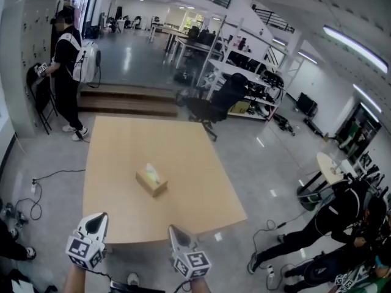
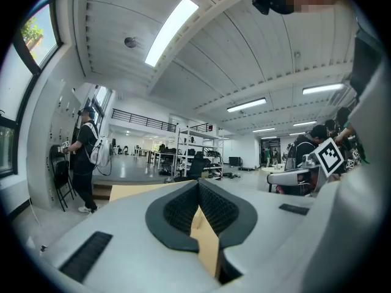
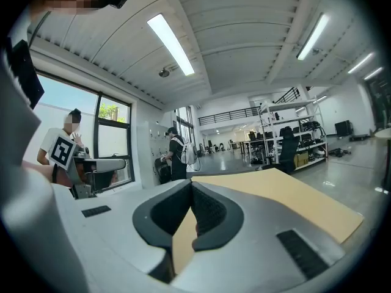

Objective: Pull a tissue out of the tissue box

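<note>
A tan tissue box [image 1: 151,180] with a white tissue [image 1: 150,173] poking out of its top sits near the middle of the light wooden table [image 1: 195,145]. My left gripper [image 1: 95,223] and right gripper [image 1: 176,231] hover side by side at the table's near edge, well short of the box. Both point level toward it. In the left gripper view the left gripper [image 2: 198,185] has its dark pads meeting at the tips, with nothing between them. The right gripper view shows the right gripper [image 3: 191,185] closed the same way, over the table [image 3: 287,194].
A black office chair [image 1: 211,105] stands just past the table's far edge, with low steps [image 1: 122,99] behind it. One person [image 1: 67,66] stands by lockers at far left, others [image 1: 330,224] crouch at the right. Cables [image 1: 36,194] lie on the floor to the left.
</note>
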A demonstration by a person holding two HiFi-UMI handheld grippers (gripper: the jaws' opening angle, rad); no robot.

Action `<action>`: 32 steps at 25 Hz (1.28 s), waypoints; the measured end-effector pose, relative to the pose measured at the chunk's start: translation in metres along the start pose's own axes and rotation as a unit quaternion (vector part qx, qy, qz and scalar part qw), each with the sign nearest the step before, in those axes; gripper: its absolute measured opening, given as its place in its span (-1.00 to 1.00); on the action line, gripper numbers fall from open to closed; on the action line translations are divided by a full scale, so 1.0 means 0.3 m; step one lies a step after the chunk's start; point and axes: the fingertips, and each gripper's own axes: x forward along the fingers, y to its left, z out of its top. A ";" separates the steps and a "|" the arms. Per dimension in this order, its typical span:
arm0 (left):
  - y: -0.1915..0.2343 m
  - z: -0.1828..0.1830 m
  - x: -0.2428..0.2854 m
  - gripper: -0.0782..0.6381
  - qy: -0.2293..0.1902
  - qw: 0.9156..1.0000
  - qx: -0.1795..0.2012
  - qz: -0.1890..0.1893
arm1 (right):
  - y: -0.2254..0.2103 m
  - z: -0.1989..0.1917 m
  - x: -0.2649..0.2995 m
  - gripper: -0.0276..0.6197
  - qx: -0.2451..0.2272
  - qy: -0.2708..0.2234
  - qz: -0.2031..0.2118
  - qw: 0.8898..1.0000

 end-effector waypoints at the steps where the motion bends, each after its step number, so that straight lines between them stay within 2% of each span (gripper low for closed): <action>1: 0.011 0.004 0.017 -0.76 0.000 1.000 -0.001 -0.002 | -0.008 0.005 0.019 -0.88 0.000 0.001 -0.001 1.000; 11: 0.124 -0.001 0.126 -0.76 0.003 1.000 -0.001 -0.002 | -0.041 0.023 0.170 -0.88 0.000 0.005 -0.003 1.000; 20: 0.169 0.009 0.194 -0.76 0.002 1.000 -0.003 -0.007 | -0.057 0.037 0.247 -0.88 -0.005 0.006 -0.001 1.000; 32: 0.254 -0.012 0.329 -0.76 0.006 1.000 -0.007 0.012 | -0.145 0.045 0.403 -0.88 -0.011 0.012 0.010 1.000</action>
